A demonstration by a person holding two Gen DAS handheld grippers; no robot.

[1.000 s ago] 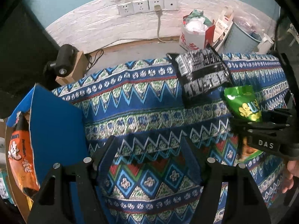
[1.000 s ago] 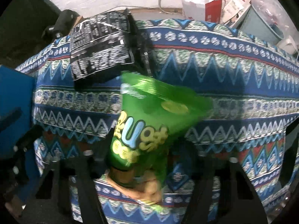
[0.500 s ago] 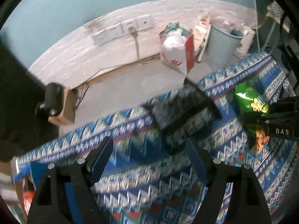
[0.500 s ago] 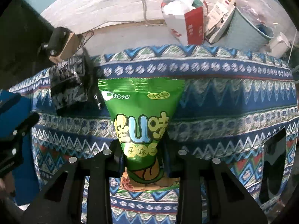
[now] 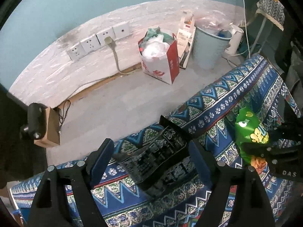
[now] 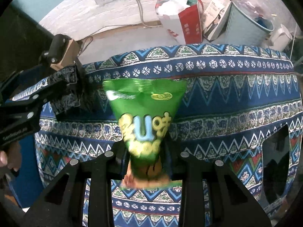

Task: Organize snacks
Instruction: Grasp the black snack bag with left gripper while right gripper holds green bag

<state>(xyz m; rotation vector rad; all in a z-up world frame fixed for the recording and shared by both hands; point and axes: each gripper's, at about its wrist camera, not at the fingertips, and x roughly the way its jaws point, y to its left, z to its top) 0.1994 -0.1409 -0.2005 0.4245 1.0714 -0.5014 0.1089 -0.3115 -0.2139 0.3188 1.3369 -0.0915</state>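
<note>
My right tool (image 6: pixel 145 162) is clenched on the narrow lower end of a glossy green snack bag (image 6: pixel 144 109). The crinkly film fans out ahead of the pads into a wide crimped top seam; its print is blurred, so I read only a big letter U. That tool points steeply down over the tabletop (image 6: pixel 227 98), which wears a woven-looking cloth of blue, white and red zigzag bands.

My left tool (image 5: pixel 151 157) also tilts downward, its blue-padded fingers (image 5: pixel 100 160) spread wide and released. Between and just ahead of them lies a shiny black snack pack (image 5: pixel 161 157) with fine white print, flat and rectangular, near the tabletop's far edge; I think the pads are clear of it.
</note>
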